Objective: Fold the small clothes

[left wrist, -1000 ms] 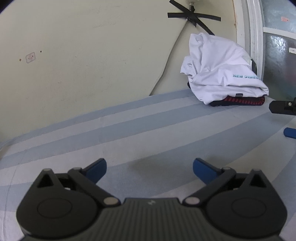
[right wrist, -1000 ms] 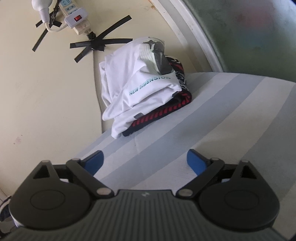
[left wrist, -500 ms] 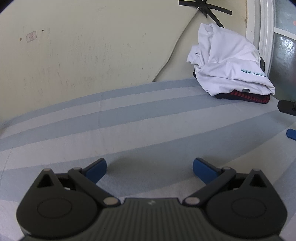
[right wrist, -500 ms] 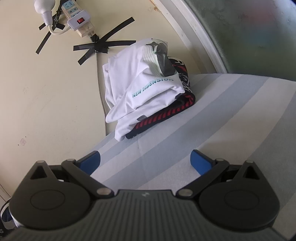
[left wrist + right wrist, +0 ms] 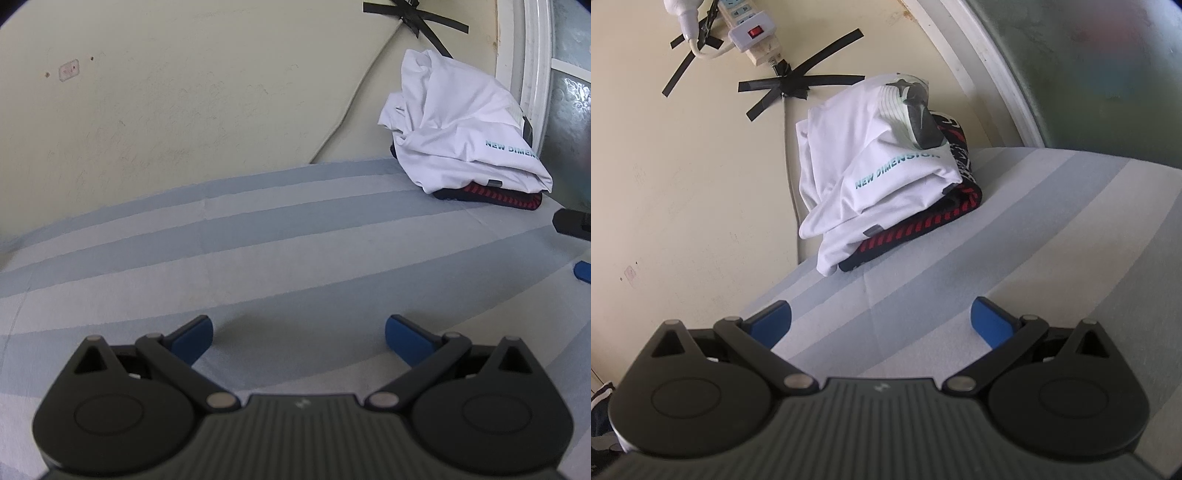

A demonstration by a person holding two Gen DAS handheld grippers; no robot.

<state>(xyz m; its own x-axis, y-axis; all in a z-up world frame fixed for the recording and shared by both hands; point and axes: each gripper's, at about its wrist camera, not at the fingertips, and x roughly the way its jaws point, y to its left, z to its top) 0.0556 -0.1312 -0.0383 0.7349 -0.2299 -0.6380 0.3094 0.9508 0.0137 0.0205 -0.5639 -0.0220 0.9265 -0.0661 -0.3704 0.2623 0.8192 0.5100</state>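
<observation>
While the left gripper hangs over the striped sheet with its blue fingers wide apart and nothing between them, the folded white shirt lies far ahead to its right against the wall, on top of a red-and-black garment. From the right wrist, the right gripper, also spread and empty, faces that same pile, white shirt straight ahead, well apart.

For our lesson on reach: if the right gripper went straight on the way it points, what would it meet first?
Probably the folded white T-shirt atop the dark red-striped garment; the right gripper is open, and depth is unclear.
</observation>
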